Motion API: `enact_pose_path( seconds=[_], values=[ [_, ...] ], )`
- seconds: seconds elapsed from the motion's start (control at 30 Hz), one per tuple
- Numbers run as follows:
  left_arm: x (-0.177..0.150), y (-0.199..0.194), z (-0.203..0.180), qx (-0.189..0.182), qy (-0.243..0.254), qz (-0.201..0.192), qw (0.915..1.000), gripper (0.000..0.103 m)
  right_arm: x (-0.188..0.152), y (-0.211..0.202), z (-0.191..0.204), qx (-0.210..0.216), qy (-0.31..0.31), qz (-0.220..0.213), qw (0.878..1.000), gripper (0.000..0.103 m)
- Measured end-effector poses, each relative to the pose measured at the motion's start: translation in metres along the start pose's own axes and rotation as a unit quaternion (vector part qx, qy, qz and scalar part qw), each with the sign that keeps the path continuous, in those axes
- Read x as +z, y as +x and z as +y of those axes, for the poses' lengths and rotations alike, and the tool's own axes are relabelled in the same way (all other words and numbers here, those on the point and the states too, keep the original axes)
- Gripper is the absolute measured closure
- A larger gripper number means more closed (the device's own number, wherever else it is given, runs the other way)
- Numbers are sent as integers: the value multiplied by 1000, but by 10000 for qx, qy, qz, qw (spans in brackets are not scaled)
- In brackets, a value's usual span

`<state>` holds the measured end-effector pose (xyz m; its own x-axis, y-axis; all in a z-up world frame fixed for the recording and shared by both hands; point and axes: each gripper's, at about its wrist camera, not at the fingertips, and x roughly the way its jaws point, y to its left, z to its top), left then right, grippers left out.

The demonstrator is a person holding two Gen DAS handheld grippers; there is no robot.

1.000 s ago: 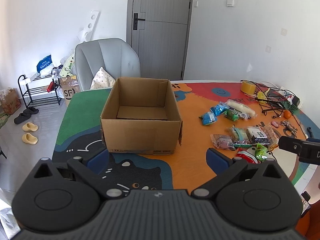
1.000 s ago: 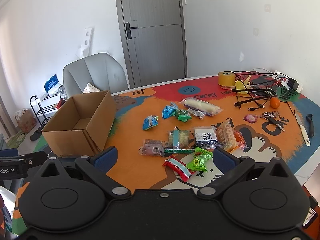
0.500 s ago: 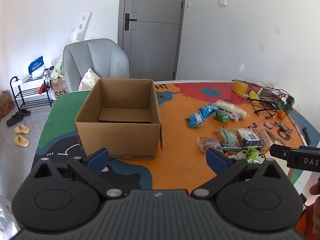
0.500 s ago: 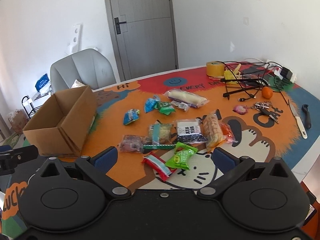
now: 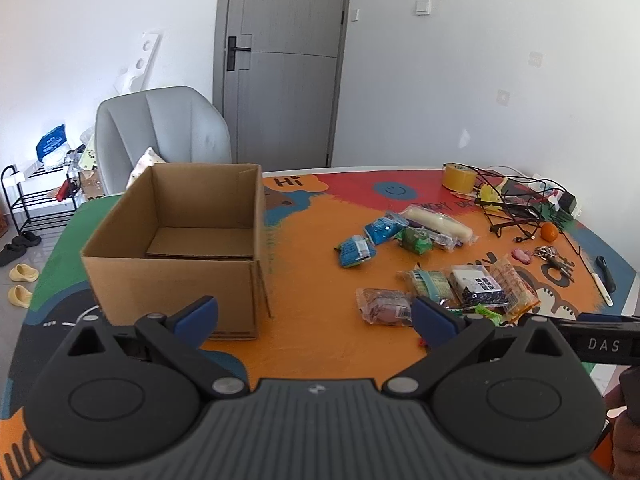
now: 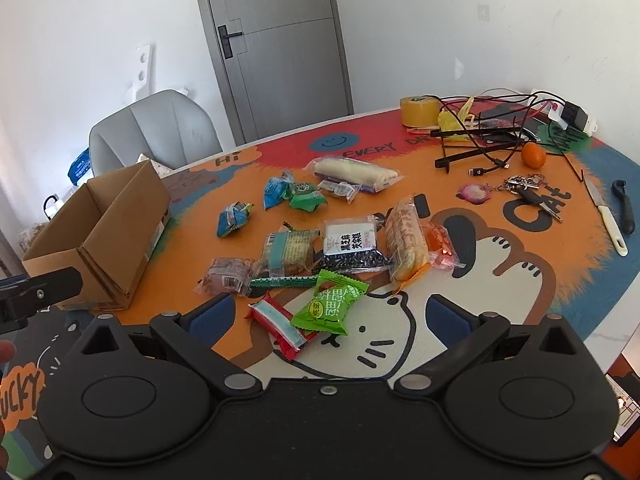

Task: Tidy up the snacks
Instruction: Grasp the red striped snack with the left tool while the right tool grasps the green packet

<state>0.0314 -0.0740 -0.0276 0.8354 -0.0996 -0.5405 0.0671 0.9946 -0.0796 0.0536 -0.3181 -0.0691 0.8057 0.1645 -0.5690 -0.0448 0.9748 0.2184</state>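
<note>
An open, empty cardboard box (image 5: 176, 256) stands on the left of the colourful table mat; it also shows in the right wrist view (image 6: 104, 236). Several wrapped snacks lie scattered to its right: a green packet (image 6: 330, 306), a red-and-blue packet (image 6: 280, 326), a black-and-white packet (image 6: 352, 246), a long white roll (image 6: 352, 172) and blue packets (image 5: 356, 250). My left gripper (image 5: 314, 318) is open and empty, above the mat in front of the box. My right gripper (image 6: 328, 316) is open and empty, just above the green and red packets.
A roll of yellow tape (image 6: 419, 110), tangled cables with a black stand (image 6: 484, 140), an orange (image 6: 533, 156), keys (image 6: 528, 190) and a knife (image 6: 606, 216) lie on the right. A grey chair (image 5: 160, 132) stands behind the box. A shoe rack (image 5: 36, 196) stands at far left.
Both grippers have shifted right and closer to the snack pile. The box now sits further left in both views. Both stay open.
</note>
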Motion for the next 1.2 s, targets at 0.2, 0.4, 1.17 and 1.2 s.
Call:
enact_pose_path(
  seconds=[0.2, 0.4, 1.17, 1.2],
  values=[
    [-5, 21, -11, -167, -1, 146, 9998, 3, -1, 14, -9, 20, 65, -47, 10000, 8],
    [-8, 38, -25, -283, 40, 243, 9993, 4, -4, 33, -17, 162, 141, 156, 9996, 25],
    [-22, 85, -77, -145, 301, 650, 9973, 10, -10, 73, -33, 724, 183, 510, 9959, 70],
    [-22, 87, -79, -149, 311, 670, 9972, 10, -10, 72, -35, 721, 201, 511, 9959, 71]
  ],
)
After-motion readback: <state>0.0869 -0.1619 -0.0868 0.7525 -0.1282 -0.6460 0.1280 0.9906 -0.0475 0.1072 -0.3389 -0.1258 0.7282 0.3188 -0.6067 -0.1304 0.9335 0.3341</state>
